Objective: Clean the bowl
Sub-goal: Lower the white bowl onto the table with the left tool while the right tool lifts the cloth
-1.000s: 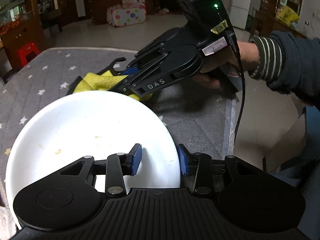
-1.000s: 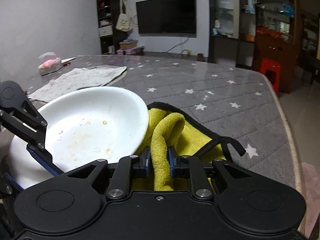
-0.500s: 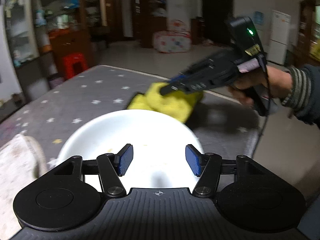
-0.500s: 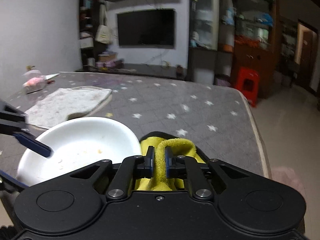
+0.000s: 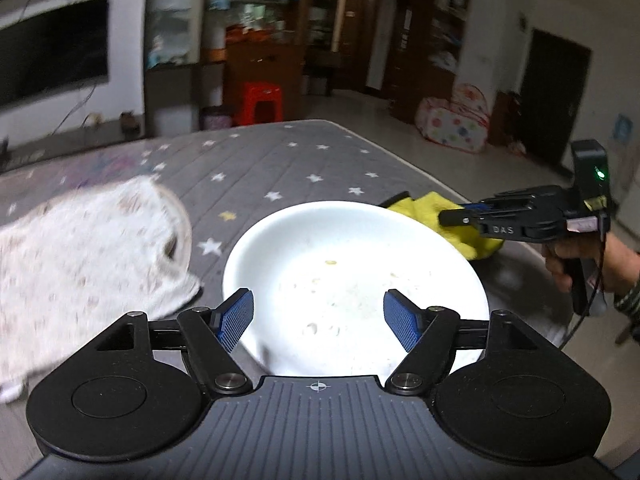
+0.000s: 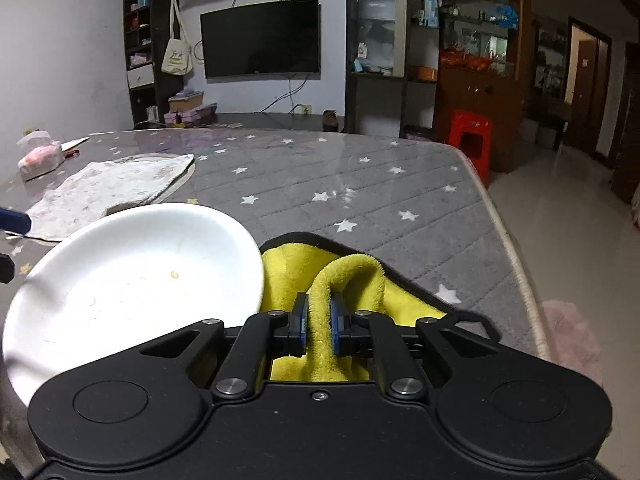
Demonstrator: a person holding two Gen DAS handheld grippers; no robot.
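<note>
We clamp the yellow cloth (image 6: 320,344) in our right gripper (image 6: 318,326), bowl (image 6: 132,276) just left of it; left gripper (image 5: 316,318) gapes, empty.

Bowl (image 6: 132,280) on table (image 6: 360,184), cloth (image 6: 360,276) touching its right

A dark television (image 6: 261,38) hangs on the pale wall, a tote bag (image 6: 177,56) beside it. Glass-fronted cabinets (image 6: 376,20) line the room. A red stool (image 6: 471,136) stands on the glossy tiled floor (image 6: 560,200) beyond the grey star-patterned desk (image 6: 340,176).
</note>
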